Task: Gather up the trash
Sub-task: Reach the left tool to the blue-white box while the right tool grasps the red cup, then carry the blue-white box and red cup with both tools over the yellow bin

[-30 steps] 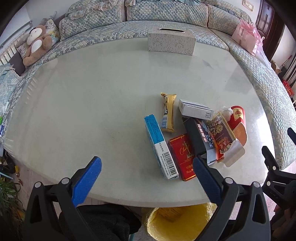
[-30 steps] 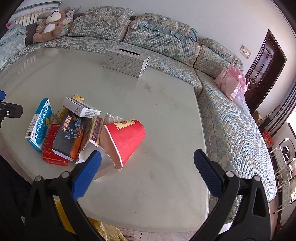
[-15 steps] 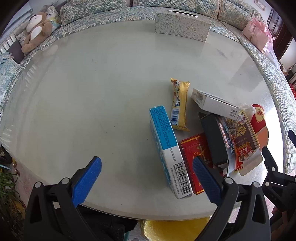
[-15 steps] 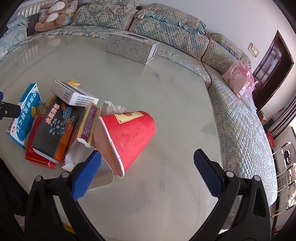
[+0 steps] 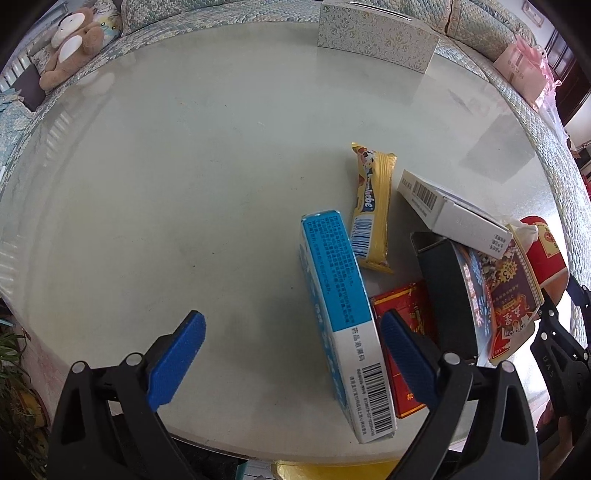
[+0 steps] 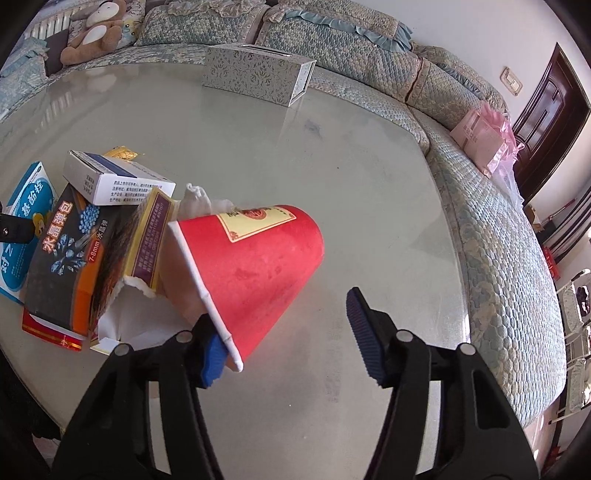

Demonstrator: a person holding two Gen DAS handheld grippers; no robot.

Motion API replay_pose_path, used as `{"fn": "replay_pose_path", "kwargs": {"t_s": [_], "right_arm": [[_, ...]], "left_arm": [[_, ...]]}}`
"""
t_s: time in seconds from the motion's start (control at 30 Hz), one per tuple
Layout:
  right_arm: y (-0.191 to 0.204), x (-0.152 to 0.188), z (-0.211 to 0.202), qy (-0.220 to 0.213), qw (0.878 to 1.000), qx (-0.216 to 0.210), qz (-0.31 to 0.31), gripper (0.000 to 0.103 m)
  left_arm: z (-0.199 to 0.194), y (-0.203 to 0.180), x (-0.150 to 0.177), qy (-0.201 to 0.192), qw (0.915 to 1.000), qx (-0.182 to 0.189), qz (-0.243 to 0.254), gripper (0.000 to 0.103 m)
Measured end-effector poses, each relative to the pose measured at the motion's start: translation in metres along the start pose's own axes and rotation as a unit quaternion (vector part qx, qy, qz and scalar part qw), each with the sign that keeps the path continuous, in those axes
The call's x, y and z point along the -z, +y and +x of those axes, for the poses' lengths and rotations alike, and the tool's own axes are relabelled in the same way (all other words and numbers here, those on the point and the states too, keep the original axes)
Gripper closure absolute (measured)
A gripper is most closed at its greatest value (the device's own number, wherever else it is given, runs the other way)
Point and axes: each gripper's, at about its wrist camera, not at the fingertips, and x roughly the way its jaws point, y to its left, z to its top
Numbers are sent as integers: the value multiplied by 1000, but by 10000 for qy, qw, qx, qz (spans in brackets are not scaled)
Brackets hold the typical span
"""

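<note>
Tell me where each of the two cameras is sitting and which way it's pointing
Left wrist: rides the left tool, looking down across the table at the blue box; both blue fingers show, spread wide, and the other tool's black frame shows at right.
Right wrist: rides the right tool, looking over the tipped red cup toward the sofa; its fingers straddle the cup's rim.
Shared: the trash pile, the patterned tissue box and the teddy bear.
</note>
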Motion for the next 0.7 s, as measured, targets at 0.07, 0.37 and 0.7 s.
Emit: {"fn": "replay_pose_path", "kwargs": {"t_s": [0.07, 0.37, 0.7], "right_arm": [[-2, 2, 2, -8, 10000, -31, 85, 74], [-11, 4, 3, -46, 9997, 54, 232, 96], [-16, -4, -8, -94, 9995, 188, 224, 98]], "left_arm": [[4, 4, -1, 94, 9999, 106, -65, 27], [12, 16, -4, 214, 9984, 373, -355, 56], [4, 14, 5, 254, 9990, 355, -76, 83]]}}
